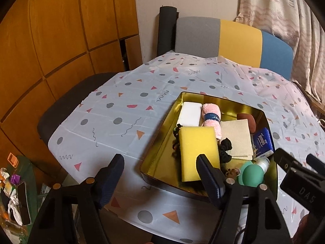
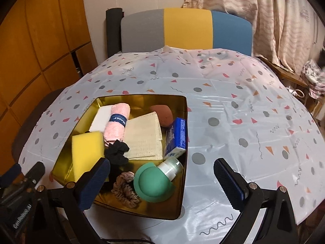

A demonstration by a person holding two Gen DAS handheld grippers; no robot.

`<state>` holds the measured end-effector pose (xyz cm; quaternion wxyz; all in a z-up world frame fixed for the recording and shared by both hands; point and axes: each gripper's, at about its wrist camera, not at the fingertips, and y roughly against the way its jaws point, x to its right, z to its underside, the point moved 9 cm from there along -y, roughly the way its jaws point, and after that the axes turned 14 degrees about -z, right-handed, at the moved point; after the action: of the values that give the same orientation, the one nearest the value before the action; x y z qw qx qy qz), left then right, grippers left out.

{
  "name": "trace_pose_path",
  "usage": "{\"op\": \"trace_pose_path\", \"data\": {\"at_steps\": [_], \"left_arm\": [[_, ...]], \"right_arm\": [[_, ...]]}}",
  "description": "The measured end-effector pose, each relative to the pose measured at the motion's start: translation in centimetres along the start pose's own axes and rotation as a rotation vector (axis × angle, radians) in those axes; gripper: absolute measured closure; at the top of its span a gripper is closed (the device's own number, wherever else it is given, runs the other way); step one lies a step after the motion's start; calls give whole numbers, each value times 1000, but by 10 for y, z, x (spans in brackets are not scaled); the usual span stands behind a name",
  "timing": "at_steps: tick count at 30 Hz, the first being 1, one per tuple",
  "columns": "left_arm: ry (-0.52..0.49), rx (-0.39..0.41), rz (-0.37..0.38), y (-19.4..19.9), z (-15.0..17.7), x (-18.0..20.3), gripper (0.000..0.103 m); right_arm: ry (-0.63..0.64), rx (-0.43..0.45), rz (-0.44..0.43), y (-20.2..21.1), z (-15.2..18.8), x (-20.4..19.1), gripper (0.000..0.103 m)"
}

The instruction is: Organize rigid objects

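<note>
A gold metal tray [image 1: 160, 152] [image 2: 183, 122] sits on the patterned tablecloth. It holds a yellow sponge [image 1: 198, 152] [image 2: 87, 144], a white block [image 1: 190, 117] [image 2: 100, 119], a rolled pink towel [image 1: 211, 120] [image 2: 116, 122], a beige cloth [image 1: 237, 140] [image 2: 145, 138], a blue tissue pack [image 1: 263, 142] [image 2: 176, 138], a brown ball [image 2: 162, 114], a green rubber bulb [image 1: 250, 174] [image 2: 151, 185], a clear bottle [image 2: 170, 167] and scrunchies [image 2: 117, 152]. My left gripper [image 1: 160, 183] is open over the tray's near left corner. My right gripper [image 2: 162, 183] is open above the tray's near end.
A grey, yellow and blue chair back [image 1: 233, 40] [image 2: 186, 28] stands behind the table. Wooden cabinets [image 1: 50, 40] are on the left, curtains [image 2: 264, 20] on the right. A cluttered bin [image 1: 14, 189] sits low left. The tablecloth [image 2: 243, 122] spreads right of the tray.
</note>
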<state>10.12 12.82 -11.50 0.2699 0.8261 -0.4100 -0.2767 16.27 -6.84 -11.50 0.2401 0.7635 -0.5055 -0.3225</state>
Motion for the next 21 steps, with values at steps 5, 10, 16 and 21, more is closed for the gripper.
{"op": "trace_pose_path", "data": {"at_steps": [5, 10, 16, 21], "left_arm": [[-6, -6, 7, 1, 2, 0, 28], [-10, -24, 18, -1, 5, 3, 28], [-24, -21, 29, 1, 7, 7, 28], [-28, -28, 35, -1, 9, 9, 29]], "right_arm": [[12, -22, 42, -4, 6, 3, 0], [22, -34, 46, -6, 12, 0, 0], [31, -38, 38, -7, 14, -3, 0], [27, -51, 38, -10, 16, -3, 0]]}}
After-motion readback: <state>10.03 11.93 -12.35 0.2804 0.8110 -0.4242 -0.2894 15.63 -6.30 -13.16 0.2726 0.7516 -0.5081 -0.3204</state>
